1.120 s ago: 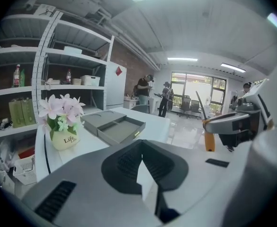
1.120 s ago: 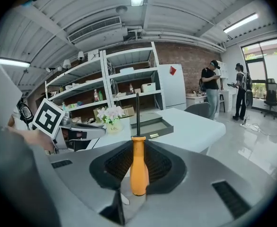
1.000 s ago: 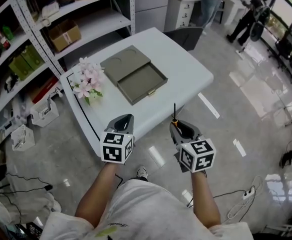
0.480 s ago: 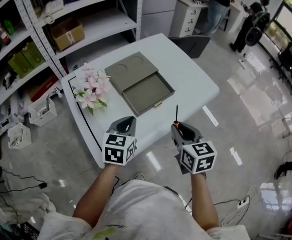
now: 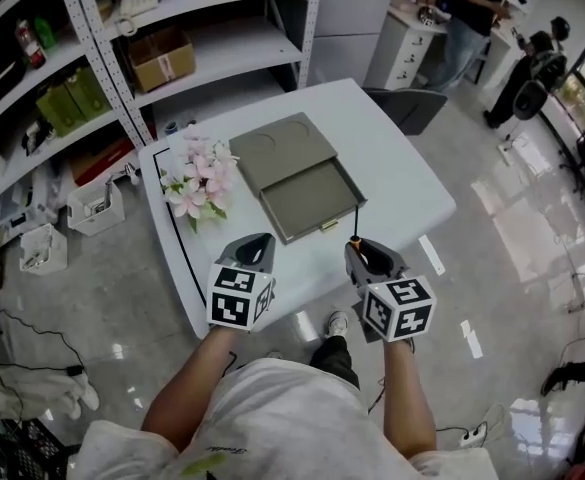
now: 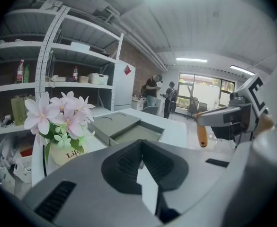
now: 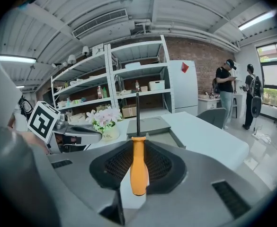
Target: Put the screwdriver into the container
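Note:
The screwdriver [image 5: 354, 230] has an orange handle [image 7: 138, 167] and a thin black shaft that points up and away from me. My right gripper [image 5: 362, 252] is shut on that handle, near the table's front edge. The container [image 5: 282, 152] is a flat olive-grey box on the white table [image 5: 402, 183], with its drawer [image 5: 312, 200] pulled out toward me and nothing in it. The shaft tip reaches about the drawer's near right corner. My left gripper [image 5: 255, 248] hangs shut beside the right one, holding nothing. The left gripper view shows the container [image 6: 124, 126] ahead and the orange handle [image 6: 202, 136] at the right.
A pot of pink flowers [image 5: 200, 180] stands on the table left of the container. Metal shelving [image 5: 122, 58] with boxes lines the far left. A grey chair [image 5: 407, 103] sits at the table's far side. People [image 5: 472, 13] stand at the back right. Bins [image 5: 92, 206] rest on the floor at the left.
The table and container have come nearer to both grippers. The grippers keep the same pose, and the screwdriver stays in the right one.

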`<state>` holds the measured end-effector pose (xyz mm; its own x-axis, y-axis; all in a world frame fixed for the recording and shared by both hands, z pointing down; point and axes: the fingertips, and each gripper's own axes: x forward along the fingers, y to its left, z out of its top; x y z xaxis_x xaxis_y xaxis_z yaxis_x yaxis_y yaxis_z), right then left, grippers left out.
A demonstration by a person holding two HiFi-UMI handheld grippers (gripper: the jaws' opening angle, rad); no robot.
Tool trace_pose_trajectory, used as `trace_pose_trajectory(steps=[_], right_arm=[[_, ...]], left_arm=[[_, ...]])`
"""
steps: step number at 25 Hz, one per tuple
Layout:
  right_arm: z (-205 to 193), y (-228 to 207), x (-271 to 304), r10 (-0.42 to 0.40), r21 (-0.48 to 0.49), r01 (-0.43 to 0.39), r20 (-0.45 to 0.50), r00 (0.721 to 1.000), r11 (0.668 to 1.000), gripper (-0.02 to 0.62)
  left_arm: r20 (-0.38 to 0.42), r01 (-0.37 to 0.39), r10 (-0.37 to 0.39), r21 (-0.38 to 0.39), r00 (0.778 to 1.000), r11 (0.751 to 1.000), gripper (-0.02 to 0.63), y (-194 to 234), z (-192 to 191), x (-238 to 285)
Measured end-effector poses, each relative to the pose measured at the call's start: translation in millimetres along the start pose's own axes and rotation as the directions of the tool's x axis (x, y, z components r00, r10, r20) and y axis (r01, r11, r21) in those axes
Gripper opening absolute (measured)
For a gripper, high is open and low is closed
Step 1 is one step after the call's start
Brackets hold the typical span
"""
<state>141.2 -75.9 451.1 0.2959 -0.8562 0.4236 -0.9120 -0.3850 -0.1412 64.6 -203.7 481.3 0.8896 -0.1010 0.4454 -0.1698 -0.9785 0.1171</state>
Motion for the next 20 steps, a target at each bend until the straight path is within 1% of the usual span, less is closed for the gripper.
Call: trace_pose_trajectory(steps=[5,10,15,20], right_arm=[[15.0,-17.5,27.5,0.082,-0.064,-0.083,-0.023,0.996,0.995,0.074],[26.4,-33.9,55.0,0.175,-0.116,-0.182,-0.066,0.982,0.976,0.074],[36.6,-44.4,81.0,0.278,-0.185,-0.298,-0.126,0.952,0.937,0.074],[44.8,-53.2,106.2,0.366,-0.264,-0.411,-0.202,0.908,0.873,0.074]], left_arm=[[-0.004,-0.089,0.089,-0.035,0.996,0.995,0.005,14.7,2.0,11.8],[-0.016,-0.184,0.183,-0.086,0.983,0.979,0.005,23.6,1.7,22.7],[-0.025,-0.292,0.292,-0.142,0.956,0.946,0.005,35.6,4.2,29.0],[-0.048,-0.387,0.384,-0.179,0.922,0.905,0.005,46.7,2.8,33.9]])
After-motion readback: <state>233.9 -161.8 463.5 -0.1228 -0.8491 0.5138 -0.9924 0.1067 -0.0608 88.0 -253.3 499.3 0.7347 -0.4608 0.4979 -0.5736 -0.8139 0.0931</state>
